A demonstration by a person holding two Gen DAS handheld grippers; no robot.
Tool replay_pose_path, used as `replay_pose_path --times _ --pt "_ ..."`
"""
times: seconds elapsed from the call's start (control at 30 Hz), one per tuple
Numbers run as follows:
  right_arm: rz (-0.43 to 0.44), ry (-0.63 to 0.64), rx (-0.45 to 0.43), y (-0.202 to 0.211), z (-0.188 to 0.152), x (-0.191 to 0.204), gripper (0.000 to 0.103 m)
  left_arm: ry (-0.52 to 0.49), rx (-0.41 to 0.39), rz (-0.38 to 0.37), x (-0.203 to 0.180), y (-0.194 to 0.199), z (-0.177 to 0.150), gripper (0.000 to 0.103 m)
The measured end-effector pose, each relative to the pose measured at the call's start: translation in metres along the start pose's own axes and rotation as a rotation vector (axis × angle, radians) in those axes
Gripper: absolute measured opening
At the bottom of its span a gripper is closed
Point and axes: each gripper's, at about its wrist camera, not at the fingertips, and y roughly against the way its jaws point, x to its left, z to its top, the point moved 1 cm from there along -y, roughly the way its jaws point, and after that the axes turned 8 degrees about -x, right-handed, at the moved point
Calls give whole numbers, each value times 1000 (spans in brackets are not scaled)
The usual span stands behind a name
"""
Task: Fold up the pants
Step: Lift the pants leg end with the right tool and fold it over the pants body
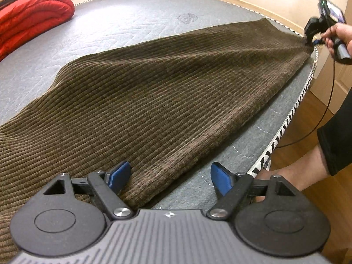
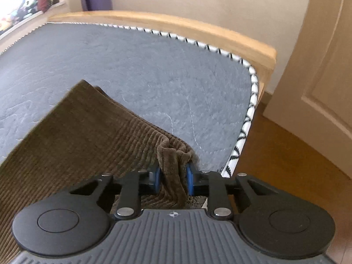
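Two tools work the brown ribbed corduroy pants [image 1: 158, 92] spread on the grey quilted mattress [image 1: 123, 22]. The left tool [image 1: 169, 173] gapes wide over the near edge, gripping nothing. Far ahead, the right tool [image 2: 172, 176] pinches a bunched corner. A red quilt [image 1: 30, 19] lies far left.

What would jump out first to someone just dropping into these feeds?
The brown corduroy pants dominate, stretched along the near edge of the grey mattress. The right gripper is shut on a bunched corner of them, while the left gripper is open, one of its fingers over the cloth. A red quilt sits folded at the mattress's far left.
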Motion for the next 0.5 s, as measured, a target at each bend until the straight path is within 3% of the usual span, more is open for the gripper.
replay_pose_path --times 0.13,0.23,0.37,0.43,0.5 --pt "30 39 -160 58 12 22 20 10 15 44 5 -1 4 85" --pt "141 153 -324 121 7 64 20 107 19 60 24 2 6 86" --pt "433 440 -537 233 -61 145 20 239 0 53 46 10 7 86" --pt "584 571 -588 278 -110 175 21 270 -9 56 52 13 6 86" --pt "746 707 -566 312 -167 204 22 302 -14 50 57 17 6 86"
